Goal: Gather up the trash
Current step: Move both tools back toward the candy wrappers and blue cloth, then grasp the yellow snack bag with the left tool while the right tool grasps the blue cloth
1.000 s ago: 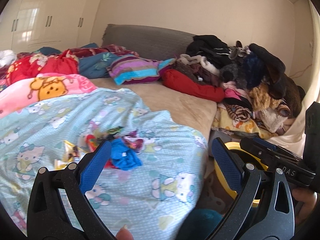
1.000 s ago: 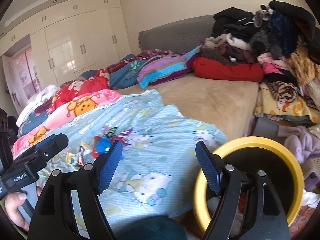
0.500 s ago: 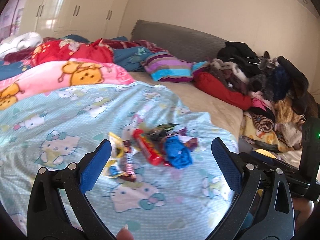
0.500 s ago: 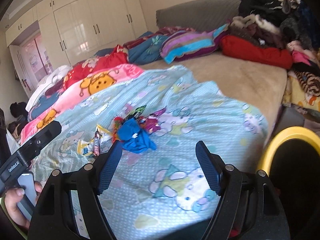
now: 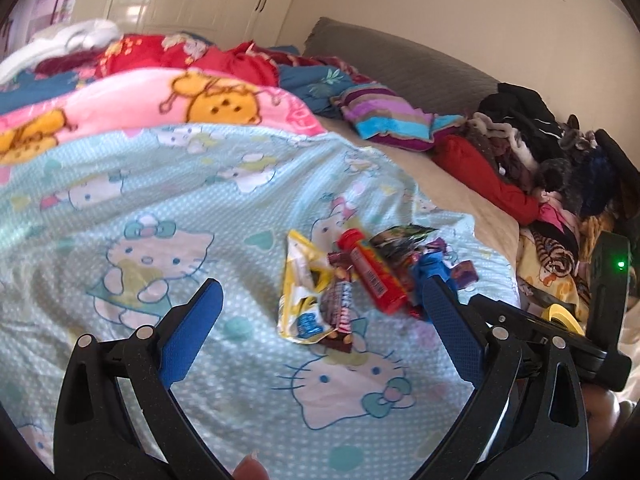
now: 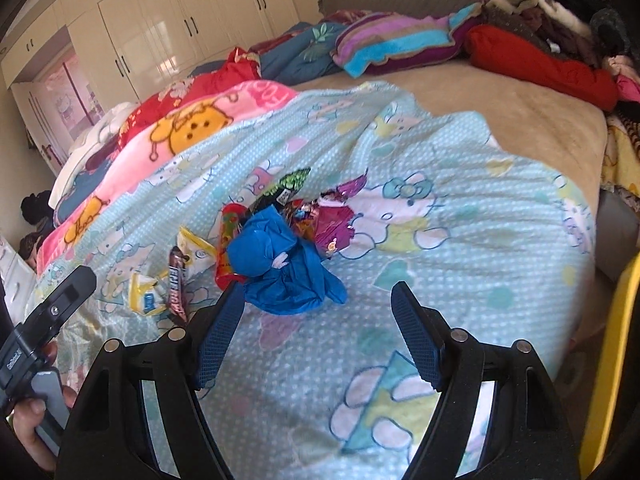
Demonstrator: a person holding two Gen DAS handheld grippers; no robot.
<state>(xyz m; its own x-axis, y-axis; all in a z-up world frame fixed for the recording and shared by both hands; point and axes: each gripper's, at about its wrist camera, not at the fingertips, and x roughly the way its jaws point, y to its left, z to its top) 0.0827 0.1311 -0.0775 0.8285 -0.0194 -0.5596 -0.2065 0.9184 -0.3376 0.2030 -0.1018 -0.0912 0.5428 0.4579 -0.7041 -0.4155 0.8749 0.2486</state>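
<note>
A heap of trash lies on the light-blue cartoon-cat blanket (image 5: 160,208): a yellow-white pouch (image 5: 301,292), a brown candy bar (image 5: 340,312), a red tube (image 5: 374,276), a crumpled blue wrapper (image 6: 280,268), a purple foil wrapper (image 6: 334,224) and a green-black packet (image 6: 290,184). My left gripper (image 5: 320,328) hovers open just short of the pouch and candy bar, nothing between its blue pads. My right gripper (image 6: 316,332) is open too, its left pad close under the blue wrapper, with no visible contact. The yellow bin rim (image 6: 618,340) shows at the right edge.
Pink (image 5: 200,100) and red blankets, a striped pillow (image 5: 392,120) and a big heap of clothes (image 5: 560,176) crowd the bed's far side. Bare beige mattress (image 6: 520,112) lies beyond the blue blanket. White wardrobes (image 6: 180,32) line the back wall.
Both grippers have moved down and in toward the trash heap, which now looks larger and nearer. The yellow bin has slid toward the right edge of both views. The jaws kept their width.
</note>
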